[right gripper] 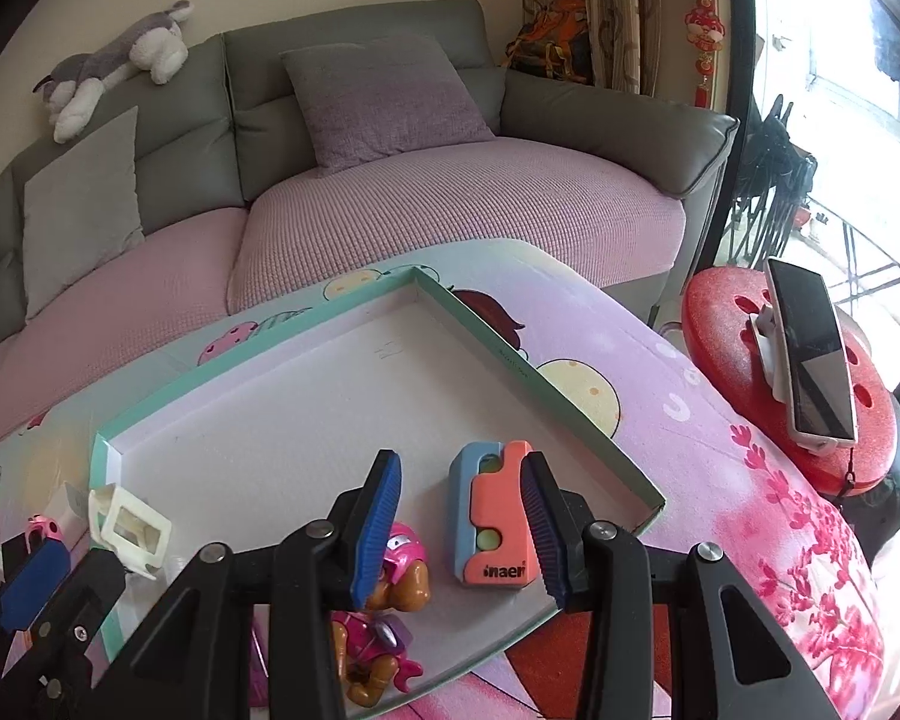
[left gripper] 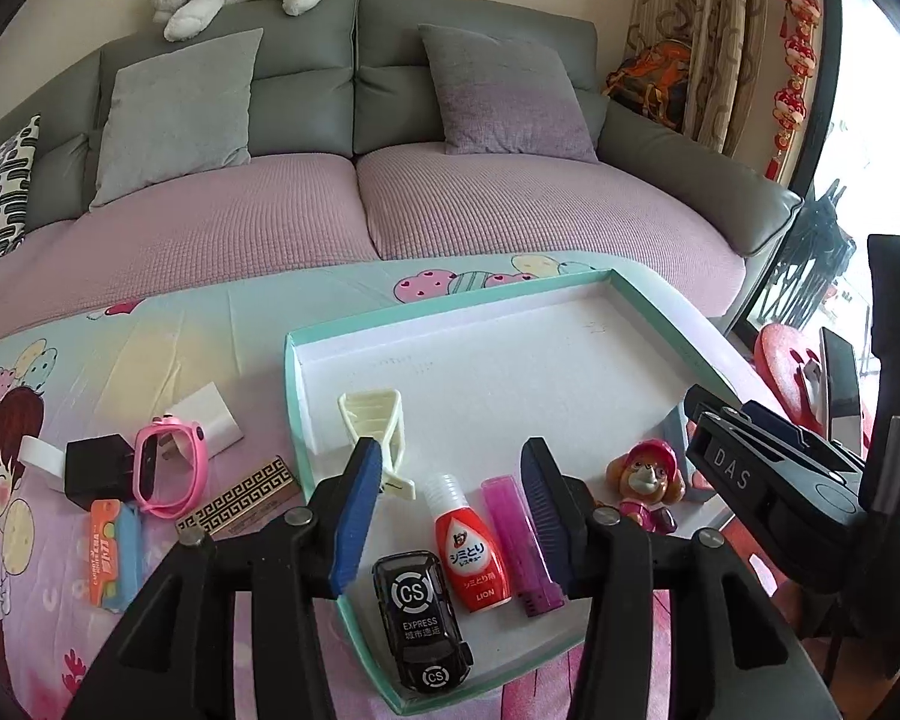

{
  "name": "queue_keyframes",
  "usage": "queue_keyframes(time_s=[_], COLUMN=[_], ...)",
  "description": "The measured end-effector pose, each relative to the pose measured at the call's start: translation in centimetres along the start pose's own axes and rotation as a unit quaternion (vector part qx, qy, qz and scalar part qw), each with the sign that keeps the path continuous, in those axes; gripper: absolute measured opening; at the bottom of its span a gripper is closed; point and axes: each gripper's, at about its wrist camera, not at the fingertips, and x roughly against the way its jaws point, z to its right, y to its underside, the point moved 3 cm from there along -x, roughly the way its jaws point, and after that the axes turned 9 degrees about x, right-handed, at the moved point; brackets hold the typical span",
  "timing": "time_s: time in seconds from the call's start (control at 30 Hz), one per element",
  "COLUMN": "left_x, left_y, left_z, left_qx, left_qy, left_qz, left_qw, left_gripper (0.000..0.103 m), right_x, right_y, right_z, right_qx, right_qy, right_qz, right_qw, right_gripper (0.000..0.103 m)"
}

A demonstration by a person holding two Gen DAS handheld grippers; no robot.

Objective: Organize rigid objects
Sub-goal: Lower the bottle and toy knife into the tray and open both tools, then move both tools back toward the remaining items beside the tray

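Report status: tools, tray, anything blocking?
Left tool open over stain-remover bottle. Right tool open, straddling orange-blue toy, unclamped. Both items in tray. Pup figure crowds right tool.

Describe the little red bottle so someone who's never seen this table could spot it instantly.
Find the shallow mint-rimmed tray on the cartoon tablecloth. Along its near edge, the red bottle lies between a black toy car and a pink lighter. Only it has a white ribbed cap.

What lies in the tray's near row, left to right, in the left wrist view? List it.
Black toy car → red stain-remover bottle → pink and purple lighter → pup figurine, all within the mint-rimmed tray.
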Motion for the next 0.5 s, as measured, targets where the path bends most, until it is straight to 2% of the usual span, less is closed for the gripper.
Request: queue_keyframes(time_s=[0.13, 0.2, 0.27, 0.33, 0.37, 0.4, 0.5], left_x=[1.4, 1.9, 2.4, 2.9, 3.1, 3.3, 3.6], left_y=[-1.2, -1.6, -1.9, -2.0, -1.9, -1.8, -1.2], left_z=[-2.6, -4.6, -7.0, -9.6, -11.0, -12.4, -16.2], left_qx=[0.034, 0.056, 0.083, 0.114, 0.131, 0.148, 0.194], left_qy=[-0.017, -0.036, -0.057, -0.079, -0.092, -0.106, -0.146], left_qz=[0.021, 0.031, 0.038, 0.041, 0.041, 0.042, 0.038], left_qw=[0.9991, 0.9973, 0.9942, 0.9895, 0.9862, 0.9825, 0.9692], left_gripper=[0.067, 0.074, 0.075, 0.079, 0.088, 0.091, 0.091], right_x=[0.2, 0.1, 0.2, 0.4, 0.6, 0.7, 1.0], right_y=[-0.2, 0.0, 0.1, 0.1, 0.1, 0.2, 0.4], right_z=[-2.3, -3.9, -5.3, -6.7, -7.3, -7.9, -9.8], right_qx=[0.017, 0.031, 0.047, 0.059, 0.064, 0.069, 0.082], right_qy=[-0.038, -0.051, -0.061, -0.077, -0.085, -0.094, -0.118], right_qz=[0.000, -0.006, -0.006, -0.003, -0.002, -0.002, -0.002], right_qw=[0.999, 0.998, 0.997, 0.995, 0.994, 0.993, 0.990], right_gripper=[0.047, 0.048, 0.049, 0.060, 0.061, 0.061, 0.064])
